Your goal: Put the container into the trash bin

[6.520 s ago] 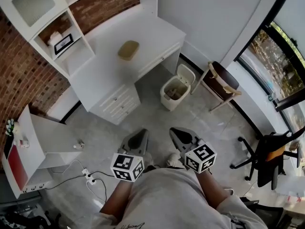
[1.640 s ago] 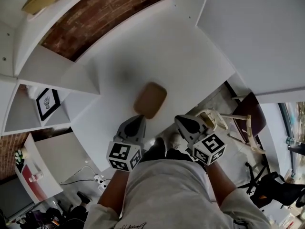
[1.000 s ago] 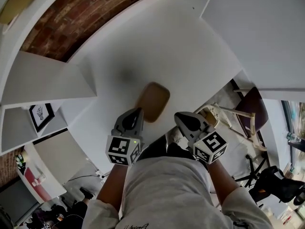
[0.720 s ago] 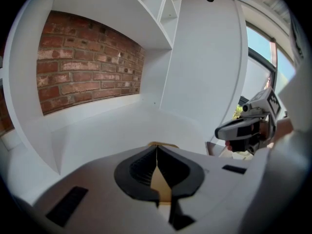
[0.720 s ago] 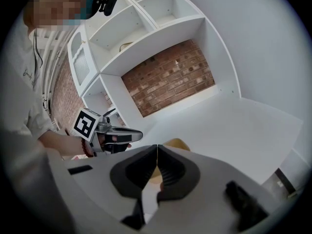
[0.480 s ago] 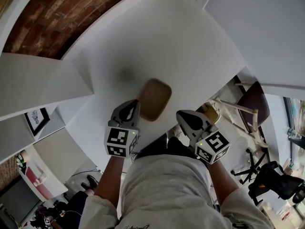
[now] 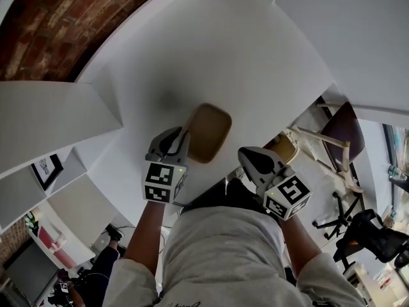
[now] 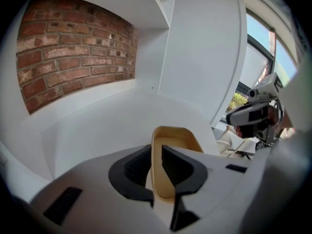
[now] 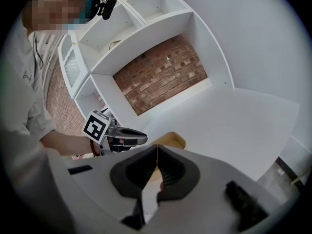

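Note:
A tan shallow container [image 7: 208, 132] lies on the white desk [image 7: 255, 56], near its front edge. My left gripper [image 7: 182, 137] is at the container's left side. In the left gripper view its jaws are opening, and the container's [image 8: 178, 140] near rim stands in the gap of the left gripper [image 8: 156, 152]; the pads do not press on it. My right gripper [image 7: 246, 154] hangs right of the container at the desk's edge, apart from it. The right gripper [image 9: 157, 152] is shut with nothing in it, and its view shows the container [image 9: 176, 139] just beyond.
A beige trash bin [image 7: 285, 147] stands on the floor below the desk's right end, beside a wooden chair [image 7: 339, 132]. White shelves [image 7: 51, 117] rise at the desk's left, against a brick wall [image 7: 51, 18]. A white panel [image 7: 358, 37] closes the right side.
My left gripper has come down and forward to the container's left rim, and its jaws have parted around that rim. The right gripper sank slightly and stays shut.

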### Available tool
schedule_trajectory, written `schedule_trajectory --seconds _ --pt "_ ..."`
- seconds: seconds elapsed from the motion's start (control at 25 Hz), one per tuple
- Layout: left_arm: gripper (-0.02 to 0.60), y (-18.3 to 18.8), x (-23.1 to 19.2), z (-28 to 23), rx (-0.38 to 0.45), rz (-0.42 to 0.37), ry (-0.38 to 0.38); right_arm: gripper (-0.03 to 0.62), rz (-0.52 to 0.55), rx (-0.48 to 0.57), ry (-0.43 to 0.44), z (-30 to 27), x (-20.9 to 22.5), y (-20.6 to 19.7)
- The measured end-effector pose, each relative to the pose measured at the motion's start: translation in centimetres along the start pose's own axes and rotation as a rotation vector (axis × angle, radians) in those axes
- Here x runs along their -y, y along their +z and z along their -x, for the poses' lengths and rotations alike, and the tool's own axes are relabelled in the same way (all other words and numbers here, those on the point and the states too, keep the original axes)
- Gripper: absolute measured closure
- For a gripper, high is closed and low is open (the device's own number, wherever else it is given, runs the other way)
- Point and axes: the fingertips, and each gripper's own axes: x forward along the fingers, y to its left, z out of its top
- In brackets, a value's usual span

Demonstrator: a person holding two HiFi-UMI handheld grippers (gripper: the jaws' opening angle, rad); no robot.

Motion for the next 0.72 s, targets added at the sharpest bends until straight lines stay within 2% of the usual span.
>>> schedule_trajectory --seconds 0.4,0.72 --pt "0.494 -2.1 -0.7 -2.2 -0.101 -0.039 -0.03 0.566 -0.043 -0.002 -0.029 -0.4 0.9 -0.8" --pt "0.495 -2.5 -0.8 -3.6 -0.126 -0.05 -0.047 0.565 -0.072 -0.001 -0.042 -0.6 1.3 -1.3"
